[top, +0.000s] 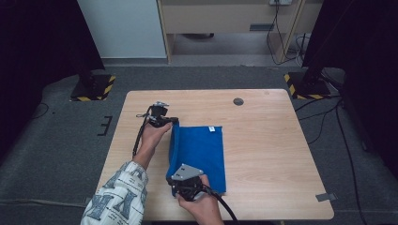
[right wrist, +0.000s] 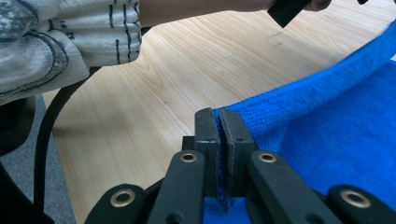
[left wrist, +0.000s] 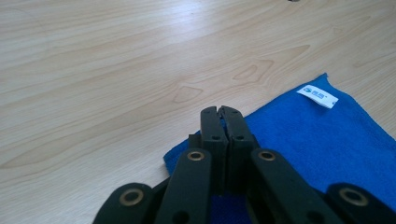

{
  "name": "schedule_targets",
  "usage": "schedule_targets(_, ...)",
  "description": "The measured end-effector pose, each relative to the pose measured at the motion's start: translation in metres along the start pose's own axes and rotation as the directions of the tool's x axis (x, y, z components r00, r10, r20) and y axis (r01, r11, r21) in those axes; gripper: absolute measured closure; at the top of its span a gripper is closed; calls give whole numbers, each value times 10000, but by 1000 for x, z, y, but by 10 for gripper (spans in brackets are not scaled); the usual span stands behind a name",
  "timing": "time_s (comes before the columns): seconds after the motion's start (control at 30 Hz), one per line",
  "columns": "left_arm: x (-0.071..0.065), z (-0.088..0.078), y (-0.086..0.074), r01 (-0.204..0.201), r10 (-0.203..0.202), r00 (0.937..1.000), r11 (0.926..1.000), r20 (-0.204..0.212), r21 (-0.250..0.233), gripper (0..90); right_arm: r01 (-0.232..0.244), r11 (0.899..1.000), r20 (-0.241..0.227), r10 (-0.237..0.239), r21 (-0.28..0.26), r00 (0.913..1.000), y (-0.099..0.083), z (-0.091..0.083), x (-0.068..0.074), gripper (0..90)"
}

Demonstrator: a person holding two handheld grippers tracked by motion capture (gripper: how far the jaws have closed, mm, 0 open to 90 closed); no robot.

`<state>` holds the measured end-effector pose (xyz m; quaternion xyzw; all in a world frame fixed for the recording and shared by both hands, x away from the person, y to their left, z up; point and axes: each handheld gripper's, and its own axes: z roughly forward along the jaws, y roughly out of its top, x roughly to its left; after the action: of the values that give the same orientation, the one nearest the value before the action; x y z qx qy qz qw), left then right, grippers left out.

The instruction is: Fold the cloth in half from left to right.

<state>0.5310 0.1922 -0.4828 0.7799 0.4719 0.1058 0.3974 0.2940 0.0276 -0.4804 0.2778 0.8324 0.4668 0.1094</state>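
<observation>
A blue cloth (top: pixel 199 152) with a small white label (top: pixel 212 129) lies in the middle of the wooden table (top: pixel 263 140). Its left edge is lifted and stands up as a fold. My left gripper (top: pixel 174 121) is shut on the cloth's far left corner; in the left gripper view its jaws (left wrist: pixel 220 112) are pressed together over the blue cloth (left wrist: pixel 317 140), with the label (left wrist: pixel 318 96) beyond. My right gripper (top: pixel 174 186) is shut on the near left corner; in the right gripper view the cloth's edge (right wrist: pixel 299 95) runs out from between the closed jaws (right wrist: pixel 218 114).
A dark round hole (top: pixel 238 101) sits in the tabletop at the back. A patterned sleeve (top: pixel 117 199) comes in at the bottom left. Black stands with yellow-striped bases (top: pixel 92 88) (top: pixel 305 84) stand on the grey floor behind the table.
</observation>
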Motion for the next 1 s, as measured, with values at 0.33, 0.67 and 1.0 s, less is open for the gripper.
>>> schedule_targets(0.33, -20, 14, 5, -6, 8, 9997, 10000, 241, -90, 888, -194, 9998, 251, 194, -3, 9995, -16, -20, -11, 869)
schedule_targets(0.67, -44, 24, 19, -334, 344, 9986, 9992, 413, -233, 888, -308, 9992, 387, 317, -236, 9987, -22, -40, -21, 868)
schedule_targets(1.0, -60, 42, 19, -391, 390, 9981, 9992, 476, 12, 887, -321, 9994, 446, 328, -157, 9985, -28, -51, -27, 868)
